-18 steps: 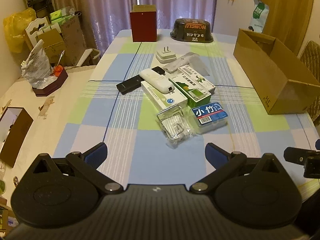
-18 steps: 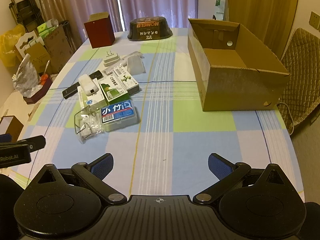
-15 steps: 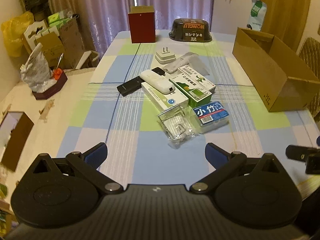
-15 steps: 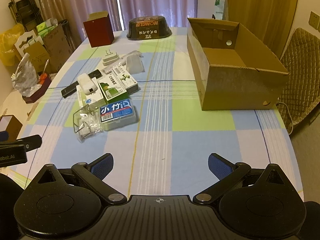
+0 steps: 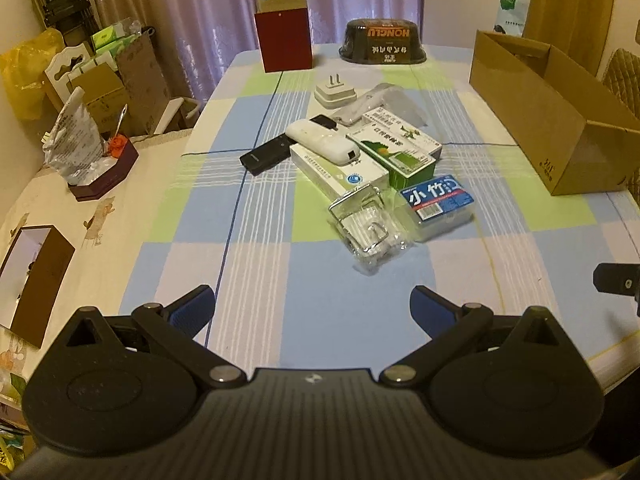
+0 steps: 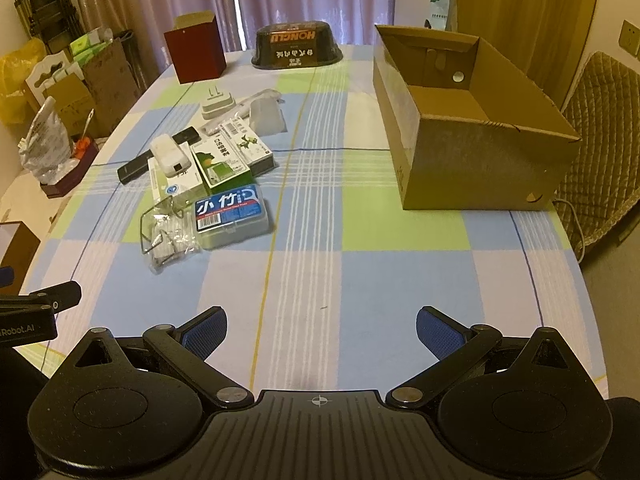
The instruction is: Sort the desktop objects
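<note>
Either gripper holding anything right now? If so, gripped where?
Nothing held. The left gripper and right gripper are both open, fingers spread over bare checked tablecloth, short of the clutter.

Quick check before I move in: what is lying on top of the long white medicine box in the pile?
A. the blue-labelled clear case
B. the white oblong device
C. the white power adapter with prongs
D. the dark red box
B: the white oblong device lies across the far end of the long white box; the adapter stands apart behind the pile and the blue-labelled case lies on the cloth.
</note>
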Demonstrator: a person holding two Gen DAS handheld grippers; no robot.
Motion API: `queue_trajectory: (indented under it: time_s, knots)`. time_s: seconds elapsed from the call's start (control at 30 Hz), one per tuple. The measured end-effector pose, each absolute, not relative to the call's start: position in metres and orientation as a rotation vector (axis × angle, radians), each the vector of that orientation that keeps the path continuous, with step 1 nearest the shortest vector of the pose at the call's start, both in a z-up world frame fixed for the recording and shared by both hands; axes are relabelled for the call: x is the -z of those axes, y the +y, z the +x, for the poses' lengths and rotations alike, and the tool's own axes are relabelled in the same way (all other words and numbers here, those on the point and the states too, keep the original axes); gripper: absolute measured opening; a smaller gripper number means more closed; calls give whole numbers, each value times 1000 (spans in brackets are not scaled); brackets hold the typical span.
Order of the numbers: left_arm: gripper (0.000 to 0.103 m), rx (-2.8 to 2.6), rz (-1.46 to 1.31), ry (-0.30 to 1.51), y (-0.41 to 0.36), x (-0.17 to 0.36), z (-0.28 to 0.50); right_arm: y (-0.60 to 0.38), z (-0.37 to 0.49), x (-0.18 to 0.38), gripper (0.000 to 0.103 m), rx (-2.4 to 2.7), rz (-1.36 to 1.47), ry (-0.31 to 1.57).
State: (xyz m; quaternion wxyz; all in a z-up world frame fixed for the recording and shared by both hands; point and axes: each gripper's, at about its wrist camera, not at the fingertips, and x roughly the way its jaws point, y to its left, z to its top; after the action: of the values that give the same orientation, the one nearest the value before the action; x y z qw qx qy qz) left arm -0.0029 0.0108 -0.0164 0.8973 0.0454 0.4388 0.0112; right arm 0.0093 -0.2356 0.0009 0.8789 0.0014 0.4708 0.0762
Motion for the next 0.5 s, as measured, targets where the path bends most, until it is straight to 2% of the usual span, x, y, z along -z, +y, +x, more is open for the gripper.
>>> queue_trajectory:
  time_s: [0.5]
  knots:
    - [102, -35, 94, 919, 11, 18, -3, -230, 8, -2, 103, -168, 11, 974]
